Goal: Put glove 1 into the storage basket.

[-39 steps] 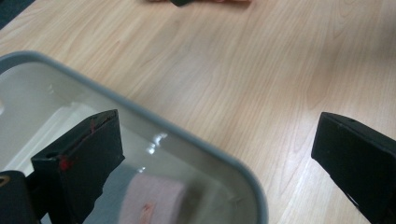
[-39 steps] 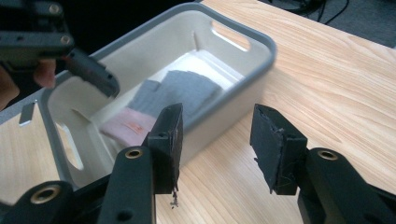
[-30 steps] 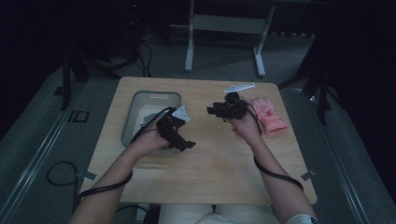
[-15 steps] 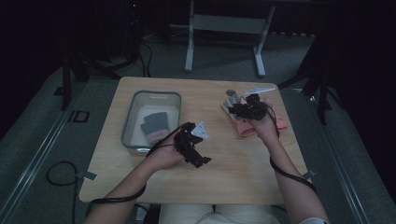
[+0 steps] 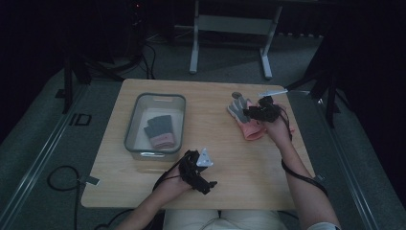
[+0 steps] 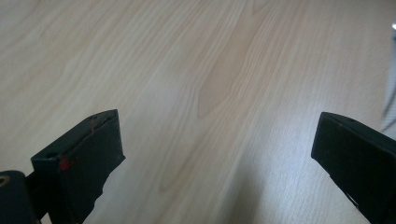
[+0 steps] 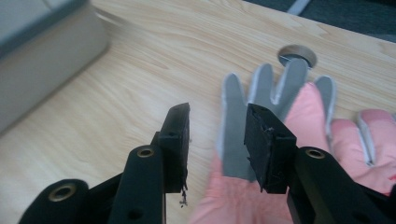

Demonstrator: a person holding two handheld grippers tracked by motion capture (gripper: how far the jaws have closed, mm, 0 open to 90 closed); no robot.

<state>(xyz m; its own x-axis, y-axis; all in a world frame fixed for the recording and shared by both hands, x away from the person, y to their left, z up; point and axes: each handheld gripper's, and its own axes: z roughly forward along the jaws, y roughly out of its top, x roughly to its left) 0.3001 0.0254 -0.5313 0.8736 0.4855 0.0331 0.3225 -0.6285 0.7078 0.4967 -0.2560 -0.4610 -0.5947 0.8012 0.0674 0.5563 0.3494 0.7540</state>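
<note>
Looking down on a pale wooden counter [image 5: 215,158] running from the near edge to the far one, with dark floor all round. Finding on its left half a clear bin [image 5: 130,125] with a grey rim, standing well apart from both hands and showing blurred at the upper left of the right gripper view. Noting inside that bin a grey and pink glove [image 5: 159,132] lying flat on the bottom. Finding on the far right part of the counter a second glove [image 5: 249,128], pink with grey fingers, lying flat with its fingers pointing toward the far edge and toward a small round hole [image 5: 236,95] in the wood, one grey fingertip reaching that hole in the right gripper view. Holding the right tool [image 5: 246,114] low over this second glove [image 7: 233,154], with its jaws partly spread and having just been opening a little; pinching nothing, with one jaw over the base of the grey fingers, the other over bare wood just beside the glove, and the glove's edge showing in the gap. Holding the left tool [image 5: 208,186] at the near edge, right of the bin's near corner, pointing down at bare wood. Keeping the left tool [image 6: 219,158] spread wide, with plain wood grain and nothing else between its jaws.
</note>
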